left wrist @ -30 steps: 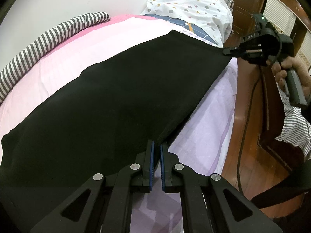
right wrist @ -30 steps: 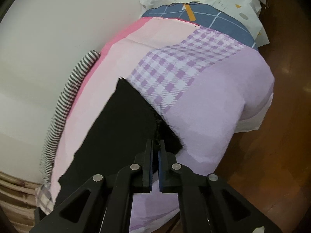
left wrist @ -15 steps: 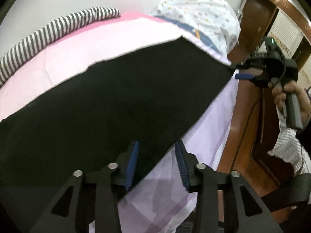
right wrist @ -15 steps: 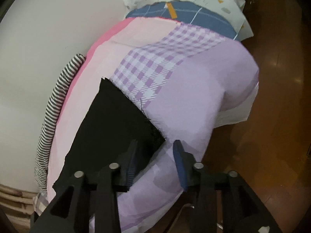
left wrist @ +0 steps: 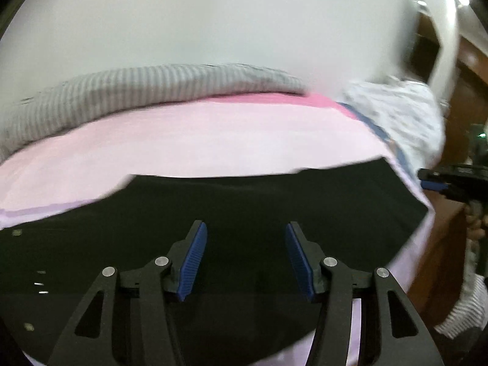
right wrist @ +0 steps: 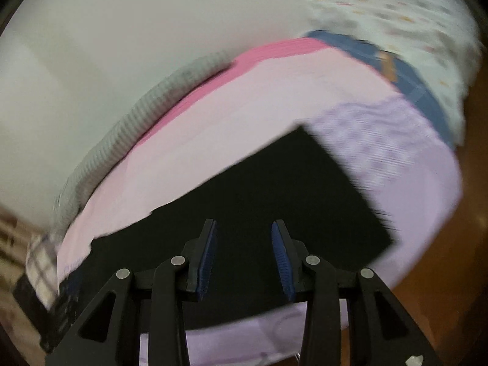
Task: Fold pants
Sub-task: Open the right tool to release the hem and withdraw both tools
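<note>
The black pants (left wrist: 244,207) lie flat along the near side of the bed, on the pink and lilac sheet (left wrist: 198,143). My left gripper (left wrist: 245,244) is open and empty, over the pants' near edge. My right gripper (right wrist: 244,238) is open and empty, over the pants (right wrist: 274,189) near their frayed leg end. The right gripper also shows at the right edge of the left wrist view (left wrist: 439,183), just past the pants' end. Both views are blurred by motion.
A grey striped bolster (left wrist: 152,88) lies along the white wall at the bed's far side. A white dotted quilt (right wrist: 411,15) and a blue checked pillow (right wrist: 408,73) sit at the bed's head. Wooden floor (right wrist: 457,274) lies beside the bed.
Both grippers opened and let go of the pants' near edge, then swung to face across the bed. The pants now lie flat on the sheet.
</note>
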Motion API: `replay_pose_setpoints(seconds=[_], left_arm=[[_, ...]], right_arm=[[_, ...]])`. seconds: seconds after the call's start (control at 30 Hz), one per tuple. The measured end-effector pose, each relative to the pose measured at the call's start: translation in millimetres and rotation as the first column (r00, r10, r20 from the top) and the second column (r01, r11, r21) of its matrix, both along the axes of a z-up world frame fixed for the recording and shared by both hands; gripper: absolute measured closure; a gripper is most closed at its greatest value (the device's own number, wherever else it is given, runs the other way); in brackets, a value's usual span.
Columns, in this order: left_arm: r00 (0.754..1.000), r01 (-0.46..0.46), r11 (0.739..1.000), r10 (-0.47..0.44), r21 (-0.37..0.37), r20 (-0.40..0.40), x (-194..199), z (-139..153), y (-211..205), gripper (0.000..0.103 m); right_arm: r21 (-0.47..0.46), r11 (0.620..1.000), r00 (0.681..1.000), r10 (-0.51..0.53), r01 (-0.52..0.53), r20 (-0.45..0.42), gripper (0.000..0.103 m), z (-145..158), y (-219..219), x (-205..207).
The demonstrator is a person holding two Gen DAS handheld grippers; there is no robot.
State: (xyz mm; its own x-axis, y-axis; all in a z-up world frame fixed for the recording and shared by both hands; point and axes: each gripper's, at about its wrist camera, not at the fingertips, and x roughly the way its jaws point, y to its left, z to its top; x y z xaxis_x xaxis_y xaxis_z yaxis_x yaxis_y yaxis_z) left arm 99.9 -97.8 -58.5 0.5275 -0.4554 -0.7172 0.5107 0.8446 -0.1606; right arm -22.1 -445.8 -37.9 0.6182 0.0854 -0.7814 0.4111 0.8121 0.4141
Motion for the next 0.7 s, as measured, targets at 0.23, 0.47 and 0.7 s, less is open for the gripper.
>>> replay_pose_setpoints(seconds=[0.23,0.47,0.7], left_arm=[[0.984,-0.176,0.981,0.175,0.083,0.023,30,-15,64,0.048],[0.962,-0.269,0.95,0.272,0.155,0.008,43,-38,97,0.048],[0.954,-0.293,0.944,0.298,0.149,-0.01,45,-52,115,0.048]], right_arm=[[-0.002,0.959,0.959,0.284,-0.284,-0.014,0.067,-9,101,87],[-0.03,0.856,0.856,0.515,-0.516,-0.049,0.067,-17,199,150],[-0.027,0.754,0.753,0.653,-0.656,-0.083,0.064,-35,268,200]])
